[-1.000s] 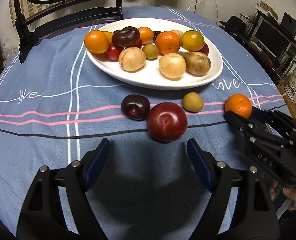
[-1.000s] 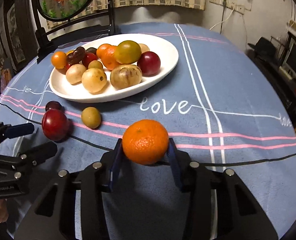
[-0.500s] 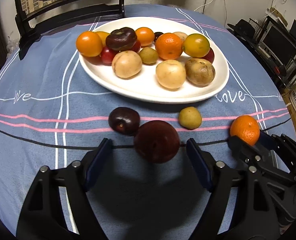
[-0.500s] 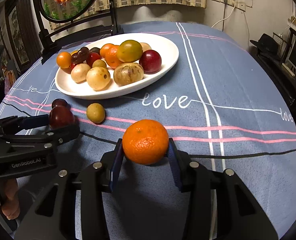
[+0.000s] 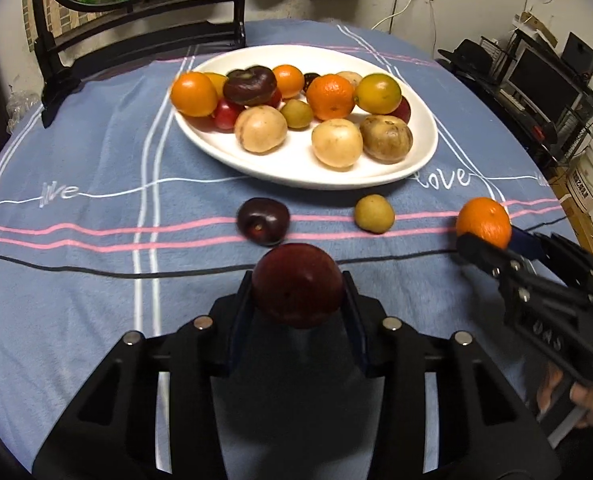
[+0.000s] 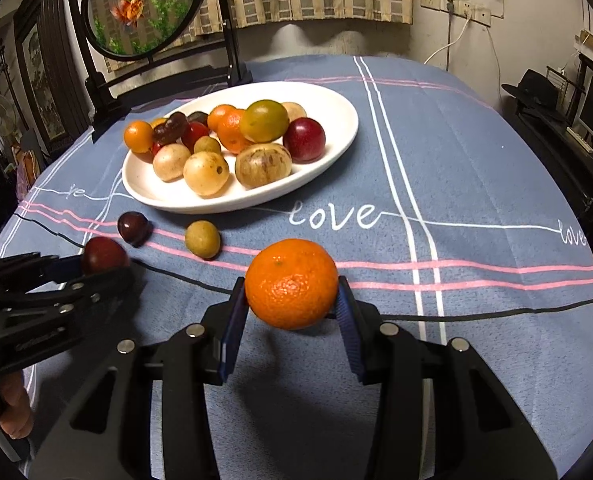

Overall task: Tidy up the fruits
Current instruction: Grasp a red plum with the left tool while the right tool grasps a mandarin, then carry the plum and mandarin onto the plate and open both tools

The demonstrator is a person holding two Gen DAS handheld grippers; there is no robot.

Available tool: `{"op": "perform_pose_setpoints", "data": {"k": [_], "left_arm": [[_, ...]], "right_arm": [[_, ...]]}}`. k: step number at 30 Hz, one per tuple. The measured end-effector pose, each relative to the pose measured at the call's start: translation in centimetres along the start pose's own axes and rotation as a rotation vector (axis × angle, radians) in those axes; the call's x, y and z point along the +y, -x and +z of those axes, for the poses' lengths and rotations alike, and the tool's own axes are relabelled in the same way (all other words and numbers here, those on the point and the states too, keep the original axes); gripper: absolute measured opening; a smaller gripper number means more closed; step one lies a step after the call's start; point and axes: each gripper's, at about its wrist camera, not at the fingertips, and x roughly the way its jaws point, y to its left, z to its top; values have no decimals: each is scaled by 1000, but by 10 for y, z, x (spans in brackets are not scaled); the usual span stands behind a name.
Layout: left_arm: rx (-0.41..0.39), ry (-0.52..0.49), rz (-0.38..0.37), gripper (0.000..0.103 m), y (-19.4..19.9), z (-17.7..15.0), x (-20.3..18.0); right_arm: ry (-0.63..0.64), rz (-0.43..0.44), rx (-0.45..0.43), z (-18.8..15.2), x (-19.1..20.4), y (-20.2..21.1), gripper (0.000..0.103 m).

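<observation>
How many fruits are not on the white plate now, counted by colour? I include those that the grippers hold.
Dark red fruit: 1, in the left gripper
Orange fruit: 1, in the right gripper
Dark purple fruit: 1, on the tablecloth
Yellow-green fruit: 1, on the tablecloth
Total: 4

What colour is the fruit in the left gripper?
Dark red, the apple clamped in the left gripper; clearest in the left wrist view.
</observation>
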Motion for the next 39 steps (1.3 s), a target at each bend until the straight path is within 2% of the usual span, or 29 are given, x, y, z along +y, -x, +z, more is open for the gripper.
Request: {"op": "perform_pose_setpoints", "data": {"k": [8,17,24,29,32,39], "left_arm": [[-69,-22,3,42,33,3,10],[-97,-52,1,42,44,22,15],[-120,-88,-1,43,39,62,8],[-119,-91,-4,43,23,86,6],[-108,-75,-17,43,8,99,4],[-70,-61,-8,43,-30,118,2]], "right_arm": [[11,37,-46,0,8,10,43],[-10,105,-97,11,20,29,44],[32,99,-117,53,31,26,44],[-1,118,-143,94,27,13,44],[-30,134,-132,113,24,-4,44],[-63,112,-77,147,19,-54,44]]}}
